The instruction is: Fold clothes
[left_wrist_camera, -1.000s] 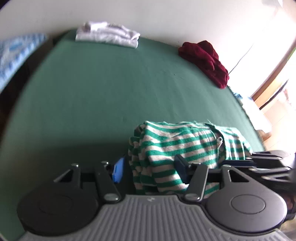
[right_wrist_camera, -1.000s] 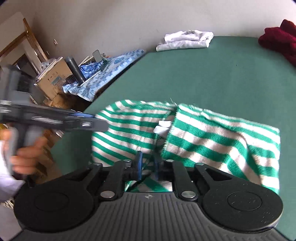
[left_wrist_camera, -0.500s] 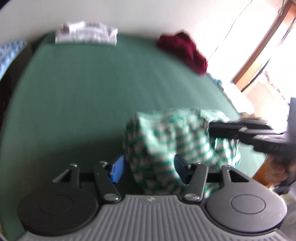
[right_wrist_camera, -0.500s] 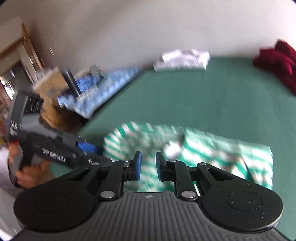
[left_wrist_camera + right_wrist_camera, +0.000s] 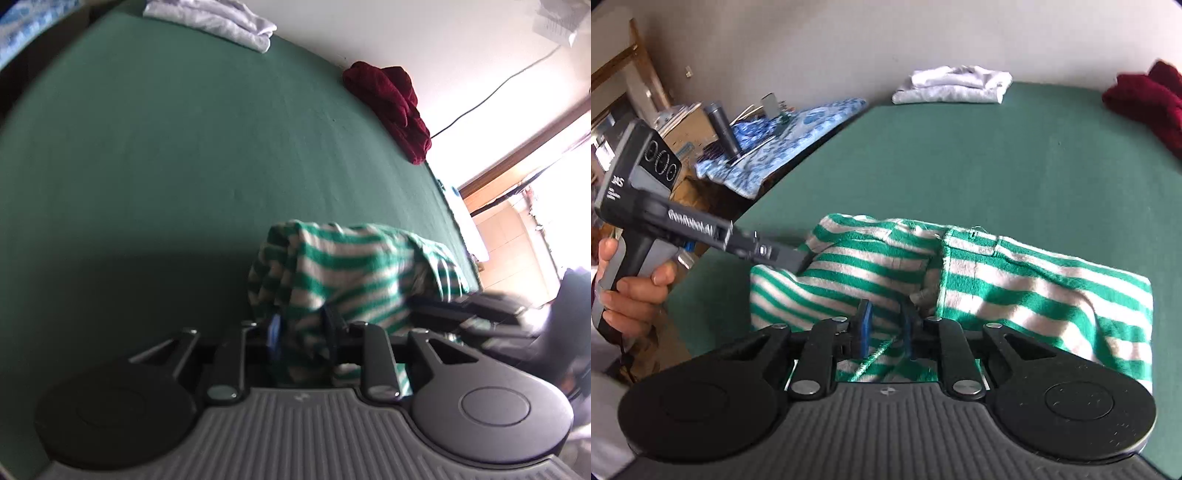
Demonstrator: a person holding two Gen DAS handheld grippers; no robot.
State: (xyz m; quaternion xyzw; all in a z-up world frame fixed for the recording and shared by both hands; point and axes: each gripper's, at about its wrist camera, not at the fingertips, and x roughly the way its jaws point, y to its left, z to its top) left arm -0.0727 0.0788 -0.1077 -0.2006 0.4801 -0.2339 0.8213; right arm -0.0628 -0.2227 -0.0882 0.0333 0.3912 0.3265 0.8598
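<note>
Fingers of the left gripper are closing on a bunched edge of the green-and-white striped garment, cloth filling the gap between them. The right gripper has its jaws drawn close together with striped fabric between the blue pads; whether they truly pinch it cannot be told for sure, though the cloth rises to them. From the right wrist view the left gripper reaches in from the left, its tip buried in the garment's near-left corner, a person's hand wrapped round its handle.

One striped garment lies half-folded and rumpled at the near edge of the green table, directly in front of both pairs of fingers. Well apart, along the far edge, sit one folded white stack and one heap of dark red cloth. Beside the table a blue patterned cloth covers a lower surface, with a dark cylinder standing on it and cardboard boxes beyond. No containers hold any of the clothes.
</note>
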